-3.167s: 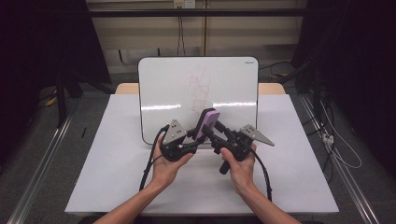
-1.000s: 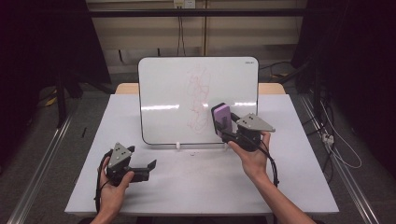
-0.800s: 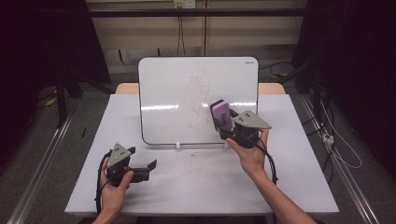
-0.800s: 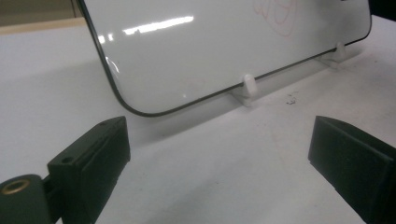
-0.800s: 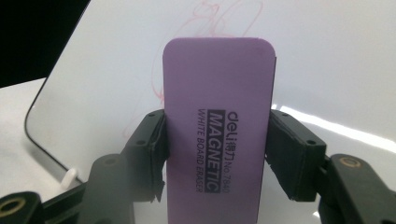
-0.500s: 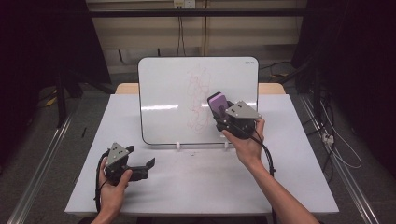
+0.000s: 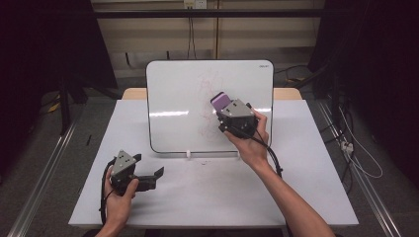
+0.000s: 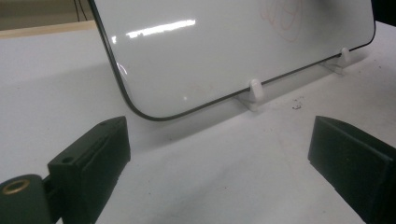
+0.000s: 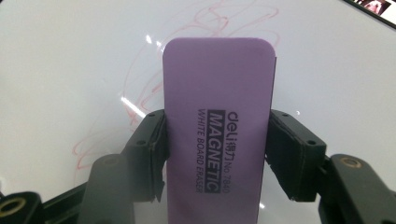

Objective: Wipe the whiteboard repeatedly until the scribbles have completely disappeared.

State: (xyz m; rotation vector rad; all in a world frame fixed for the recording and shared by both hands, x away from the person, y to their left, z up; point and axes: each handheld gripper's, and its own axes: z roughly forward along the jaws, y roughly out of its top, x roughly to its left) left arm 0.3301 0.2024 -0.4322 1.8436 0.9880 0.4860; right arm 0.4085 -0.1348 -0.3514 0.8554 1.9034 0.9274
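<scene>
A whiteboard (image 7: pixel 188 94) stands upright on two small white feet at the back of the table, with faint red scribbles (image 7: pixel 210 94) on its middle. My right gripper (image 7: pixel 223 109) is shut on a purple magnetic whiteboard eraser (image 7: pixel 220 100), held up against the scribbled area. In the right gripper view the purple eraser (image 9: pixel 217 130) sits between both jaws, with the red scribbles (image 9: pixel 140 93) behind it. My left gripper (image 7: pixel 157 175) rests open low over the table at the front left. Its jaws stand wide apart, facing the whiteboard's lower corner (image 8: pixel 140 109).
The white table (image 7: pixel 296 163) has free room at the front and right. White board feet (image 8: pixel 254 91) stand on it, with a few dark specks (image 8: pixel 296 106) beside them. Metal rails and cables run along the floor at both sides.
My right gripper has carried the eraser up and left onto the board's scribbled area. The left gripper, which was beside the eraser 3.2 s ago, has since stayed at the front left.
</scene>
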